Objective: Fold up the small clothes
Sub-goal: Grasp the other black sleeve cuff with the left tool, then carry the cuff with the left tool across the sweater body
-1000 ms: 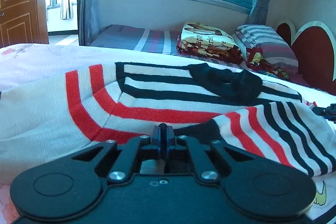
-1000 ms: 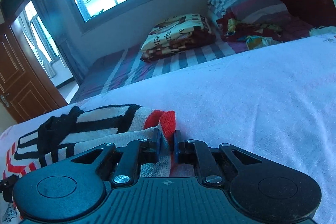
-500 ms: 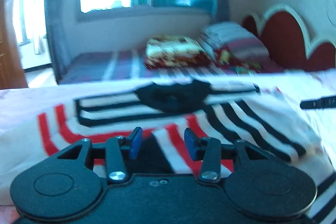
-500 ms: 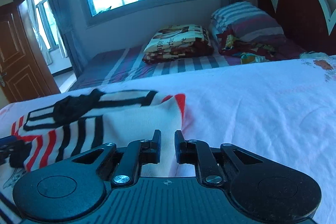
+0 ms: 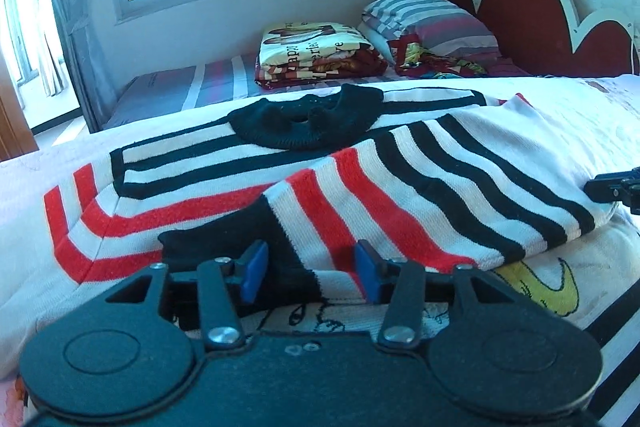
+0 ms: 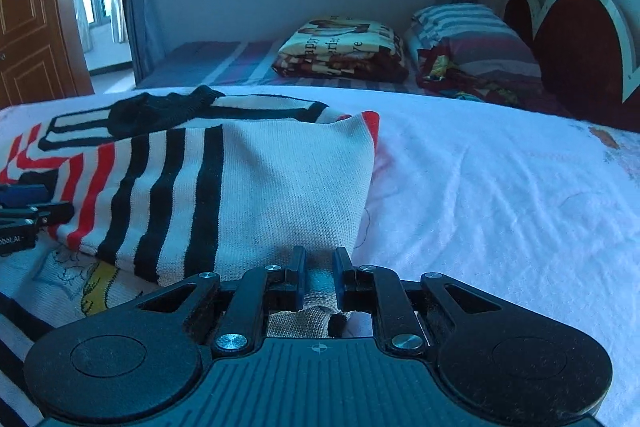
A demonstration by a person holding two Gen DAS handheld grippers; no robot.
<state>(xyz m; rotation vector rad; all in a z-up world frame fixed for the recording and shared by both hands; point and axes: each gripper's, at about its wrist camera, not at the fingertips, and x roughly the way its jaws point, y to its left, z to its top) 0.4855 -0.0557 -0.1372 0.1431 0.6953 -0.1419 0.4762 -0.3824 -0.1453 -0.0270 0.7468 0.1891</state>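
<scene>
We see only the tip of the right tool (image 5: 616, 187) at the left wrist view's right edge; its fingers are cut off there. The left tool (image 6: 24, 211) is likewise clipped by the right wrist view's left edge. The sweater (image 5: 320, 179) lies folded over itself, so its lower layers are hidden from us. We cannot read the cartoon print on the bedsheet (image 5: 532, 287), half covered by the sweater's hem. Knit fabric sits between the right tool's pads (image 6: 300, 279), yet we cannot tell whether they pinch it.
</scene>
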